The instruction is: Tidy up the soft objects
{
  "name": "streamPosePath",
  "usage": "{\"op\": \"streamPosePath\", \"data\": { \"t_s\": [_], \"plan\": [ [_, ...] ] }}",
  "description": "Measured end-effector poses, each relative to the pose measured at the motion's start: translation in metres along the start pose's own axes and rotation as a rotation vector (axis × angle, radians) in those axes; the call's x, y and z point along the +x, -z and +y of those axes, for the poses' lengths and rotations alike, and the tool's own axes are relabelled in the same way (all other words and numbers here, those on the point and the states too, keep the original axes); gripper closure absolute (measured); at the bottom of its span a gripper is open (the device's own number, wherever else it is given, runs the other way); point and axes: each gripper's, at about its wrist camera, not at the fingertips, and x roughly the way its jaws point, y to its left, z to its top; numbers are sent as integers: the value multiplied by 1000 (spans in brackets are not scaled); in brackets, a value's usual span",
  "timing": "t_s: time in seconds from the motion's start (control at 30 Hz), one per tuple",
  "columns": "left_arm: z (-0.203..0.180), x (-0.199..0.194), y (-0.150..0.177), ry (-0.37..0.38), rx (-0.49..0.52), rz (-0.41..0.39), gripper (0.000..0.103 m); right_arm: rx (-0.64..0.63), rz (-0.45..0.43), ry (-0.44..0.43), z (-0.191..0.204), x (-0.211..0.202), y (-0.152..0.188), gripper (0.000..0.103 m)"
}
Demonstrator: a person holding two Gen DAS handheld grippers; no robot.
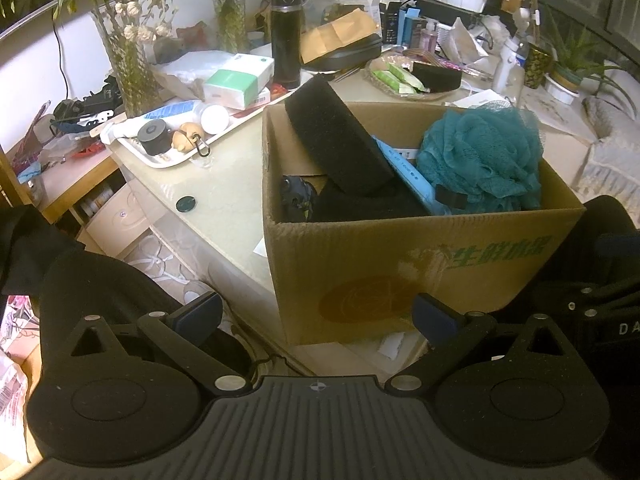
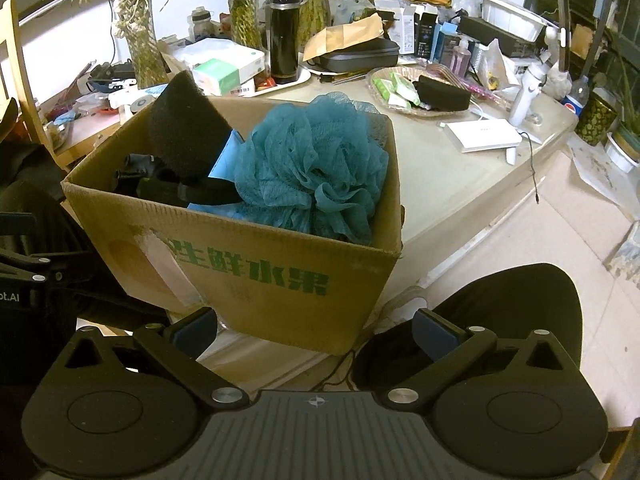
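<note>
Cluttered surface [image 2: 460,184]: cardboard box [image 2: 280,280] holds teal mesh pouf [image 2: 316,176] at 3 o'clock, black foam block [image 2: 184,128] at 10. Both judged light, compressible; gripped mid-body. Left claw [image 1: 318,316], right claw [image 2: 316,328] apart, empty.

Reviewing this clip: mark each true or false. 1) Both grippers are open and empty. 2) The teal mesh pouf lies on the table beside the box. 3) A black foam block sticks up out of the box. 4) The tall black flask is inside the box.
1) True: the left gripper and right gripper are open, holding nothing.
2) False: the teal mesh pouf sits inside the cardboard box.
3) True: the black foam block leans out above the rim.
4) False: the black flask stands on the table behind the box.
</note>
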Motion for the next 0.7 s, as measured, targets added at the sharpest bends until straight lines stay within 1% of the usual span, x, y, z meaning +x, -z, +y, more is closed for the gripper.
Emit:
{"op": "streamPosePath", "data": {
  "t_s": [0.5, 0.7],
  "plan": [
    [14, -2, -2, -6, -22, -11, 0, 29, -25, -7, -12, -5, -2, 0],
    [12, 0, -2, -14, -8, -6, 0, 48, -38, -5, -17, -8, -3, 0]
  ]
}}
